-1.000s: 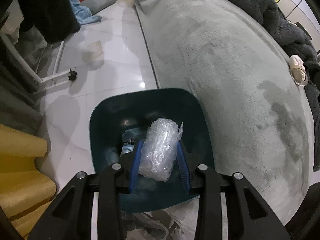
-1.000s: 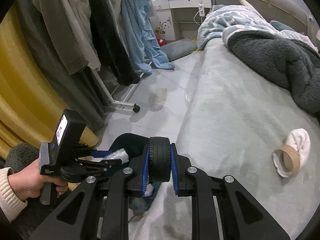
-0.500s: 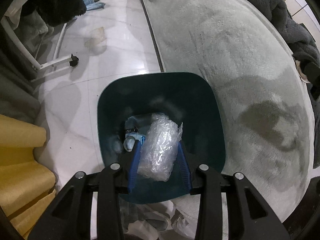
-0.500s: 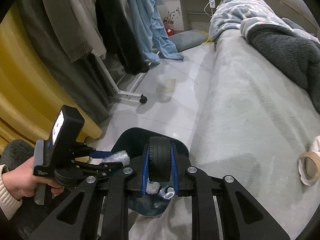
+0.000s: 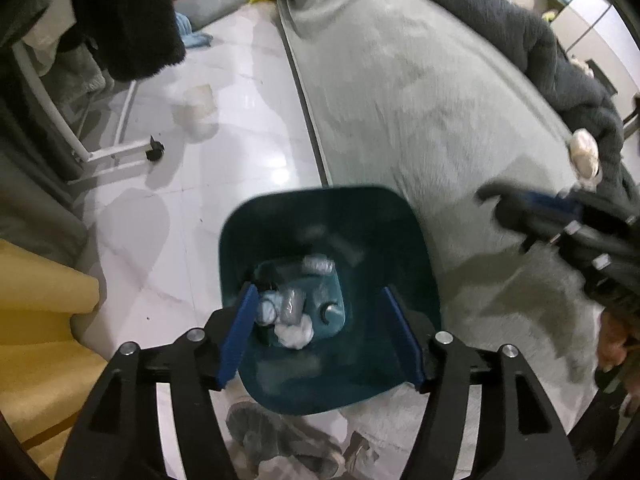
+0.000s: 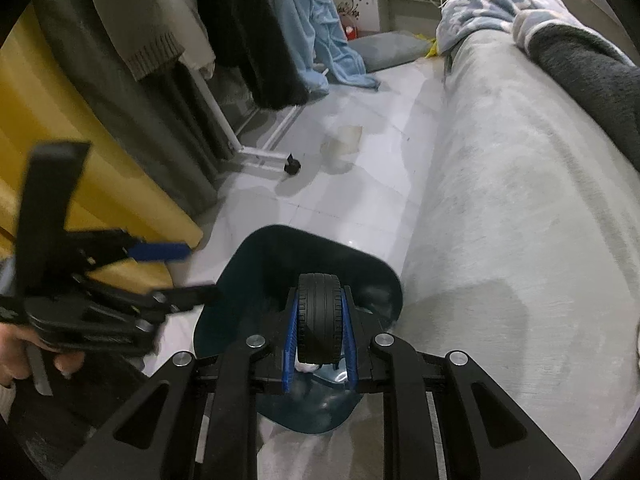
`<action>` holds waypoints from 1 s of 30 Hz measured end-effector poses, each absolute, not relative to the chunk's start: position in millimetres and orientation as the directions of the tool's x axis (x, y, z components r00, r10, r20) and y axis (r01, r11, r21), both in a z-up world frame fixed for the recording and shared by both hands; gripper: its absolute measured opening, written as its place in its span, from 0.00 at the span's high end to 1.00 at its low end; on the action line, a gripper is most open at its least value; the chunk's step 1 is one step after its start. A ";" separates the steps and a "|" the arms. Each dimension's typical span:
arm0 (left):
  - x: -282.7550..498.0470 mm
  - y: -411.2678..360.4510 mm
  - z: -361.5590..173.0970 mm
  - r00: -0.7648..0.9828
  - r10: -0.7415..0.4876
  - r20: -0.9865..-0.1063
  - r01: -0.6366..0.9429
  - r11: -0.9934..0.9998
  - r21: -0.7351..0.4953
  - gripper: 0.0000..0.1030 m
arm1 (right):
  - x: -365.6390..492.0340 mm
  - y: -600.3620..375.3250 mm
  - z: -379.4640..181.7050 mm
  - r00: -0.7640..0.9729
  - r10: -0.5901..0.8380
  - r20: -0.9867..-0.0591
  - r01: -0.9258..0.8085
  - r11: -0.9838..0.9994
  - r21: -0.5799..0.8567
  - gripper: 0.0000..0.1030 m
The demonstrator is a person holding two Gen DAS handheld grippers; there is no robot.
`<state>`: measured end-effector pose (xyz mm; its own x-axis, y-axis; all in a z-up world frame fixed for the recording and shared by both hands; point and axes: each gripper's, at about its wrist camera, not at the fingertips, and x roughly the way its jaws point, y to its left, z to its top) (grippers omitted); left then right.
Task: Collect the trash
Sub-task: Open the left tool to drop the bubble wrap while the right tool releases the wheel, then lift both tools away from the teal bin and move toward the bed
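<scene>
A dark teal trash bin stands on the white floor against the bed; it also shows in the right wrist view. Crumpled plastic and white trash lie at its bottom. My left gripper is open and empty right above the bin's mouth. My right gripper is shut on a small black toy tyre and holds it over the bin. The right gripper shows blurred at the right of the left wrist view.
A grey-covered bed runs along the right. A clothes rack with hanging clothes stands left. A yellow curtain hangs beside the bin. A tape roll on white cloth lies on the bed. Paper scrap on the floor.
My left gripper has opened and the bubble-wrap bundle has dropped into the bin. My right gripper has moved left over the bin with the tyre.
</scene>
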<state>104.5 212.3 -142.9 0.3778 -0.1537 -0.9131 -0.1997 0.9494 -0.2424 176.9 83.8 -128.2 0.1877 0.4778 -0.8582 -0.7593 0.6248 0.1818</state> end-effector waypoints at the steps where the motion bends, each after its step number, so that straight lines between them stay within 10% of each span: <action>1: 103.2 213.9 -137.7 0.396 -0.150 -0.906 -0.202 0.948 -0.246 0.33 | 176.4 86.0 -131.6 0.182 0.473 -0.862 -0.761 0.623 0.182 0.81; 17: 97.2 229.1 -66.3 0.637 -0.090 -0.765 -0.205 0.938 -0.281 0.31 | 167.7 101.1 -158.7 0.120 0.411 -0.904 -0.773 0.610 0.175 0.80; 20: 94.1 228.2 -53.4 0.670 -0.068 -0.739 -0.199 0.943 -0.267 0.30 | 163.9 103.0 -158.3 0.116 0.407 -0.906 -0.779 0.603 0.172 0.60; 30: 91.6 214.9 -25.0 0.734 -0.039 -0.678 -0.163 0.959 -0.232 0.30 | 164.2 95.6 -134.2 0.143 0.452 -0.880 -0.787 0.591 0.176 0.51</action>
<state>91.6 214.9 -25.0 0.7344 -0.0386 -0.6777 -0.1633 0.9590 -0.2316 164.2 95.6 -134.2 0.1429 0.4523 -0.8803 -0.7870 0.5913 0.1760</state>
